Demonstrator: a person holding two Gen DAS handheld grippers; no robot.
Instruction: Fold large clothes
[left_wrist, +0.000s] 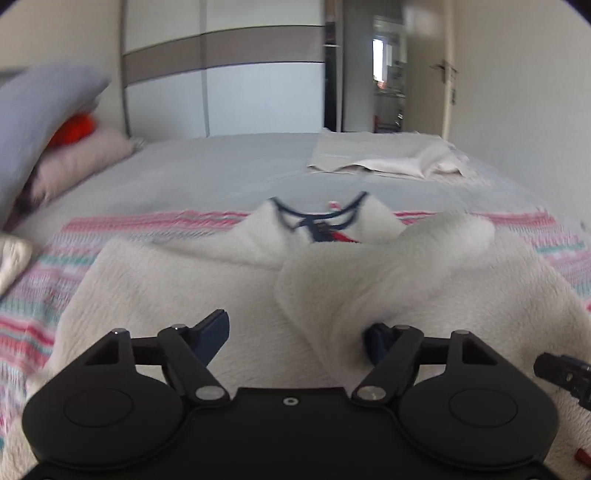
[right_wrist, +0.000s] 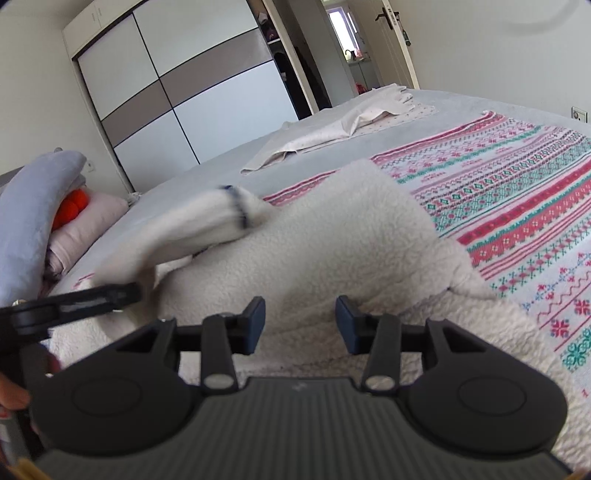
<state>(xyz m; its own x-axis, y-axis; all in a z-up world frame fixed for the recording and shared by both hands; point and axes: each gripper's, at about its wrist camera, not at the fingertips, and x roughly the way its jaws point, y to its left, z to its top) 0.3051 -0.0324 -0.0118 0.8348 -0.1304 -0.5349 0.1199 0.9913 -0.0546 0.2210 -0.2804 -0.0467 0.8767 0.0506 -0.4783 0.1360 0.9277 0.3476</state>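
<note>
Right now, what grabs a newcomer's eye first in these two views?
The white fleece heaped mid-bed, straight ahead of both open grippers, left and right. Under it, the pink patterned blanket runs across the bed. At far left, an orange ball sits wedged between the pillows, and a pale sheet lies at the bed's far side.

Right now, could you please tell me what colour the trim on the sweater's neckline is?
Dark navy trim on the white fleece sweater, seen best in the left wrist view.
</note>
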